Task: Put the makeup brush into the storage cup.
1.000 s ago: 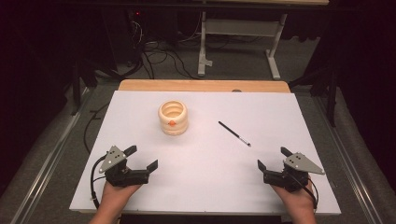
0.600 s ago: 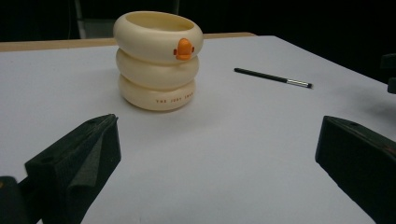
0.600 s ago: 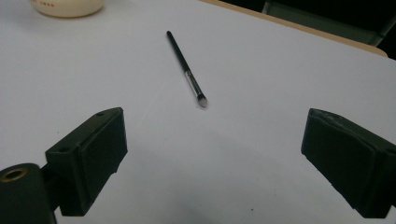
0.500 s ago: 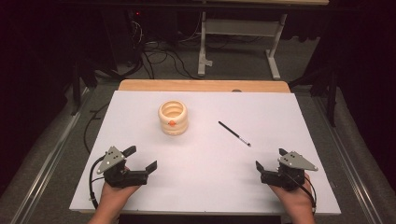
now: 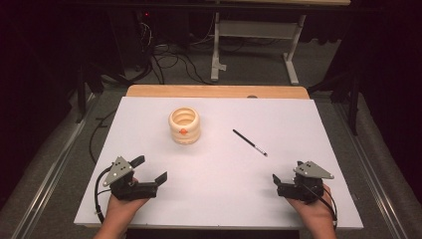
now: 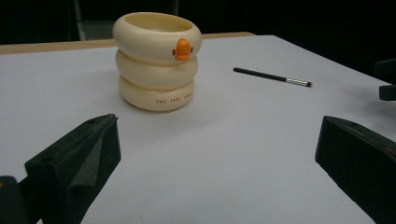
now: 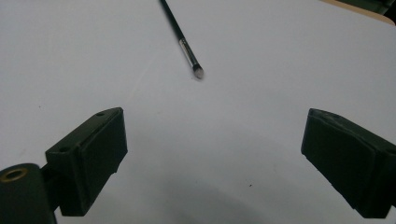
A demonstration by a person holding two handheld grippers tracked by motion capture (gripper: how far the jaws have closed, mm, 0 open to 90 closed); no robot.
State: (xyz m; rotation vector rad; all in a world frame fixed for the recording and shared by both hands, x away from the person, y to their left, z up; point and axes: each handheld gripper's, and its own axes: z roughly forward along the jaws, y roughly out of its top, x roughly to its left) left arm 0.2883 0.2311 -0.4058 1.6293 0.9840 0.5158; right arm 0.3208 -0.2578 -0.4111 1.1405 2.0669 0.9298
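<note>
A cream holder (image 5: pixel 184 125) made of three stacked rings, with an orange duck beak on the top ring, stands upright on the white table (image 5: pixel 219 199). It rises ahead of my left gripper's jaws as the same cream holder (image 6: pixel 158 60). A thin black brush (image 5: pixel 250 142) with a silver ferrule lies flat to the holder's right; in the left gripper view the brush (image 6: pixel 271 77) lies beyond the holder. My left gripper (image 5: pixel 149 169) (image 6: pixel 218 128) rests open near the front left, nothing between its jaws. My right gripper (image 5: pixel 286 174) (image 7: pixel 215 119) is open at the front right, with the brush tip (image 7: pixel 198 71) a short way ahead.
A wooden strip (image 5: pixel 219 91) runs along the table's far edge. Beyond it on the floor are cables (image 5: pixel 164 59) and a white metal stand (image 5: pixel 259 35). The right gripper's dark jaws (image 6: pixel 387 79) show at the right edge of the left gripper view.
My right gripper has edged slightly left and nearer the table. The left gripper, the holder and the brush have stayed put.
</note>
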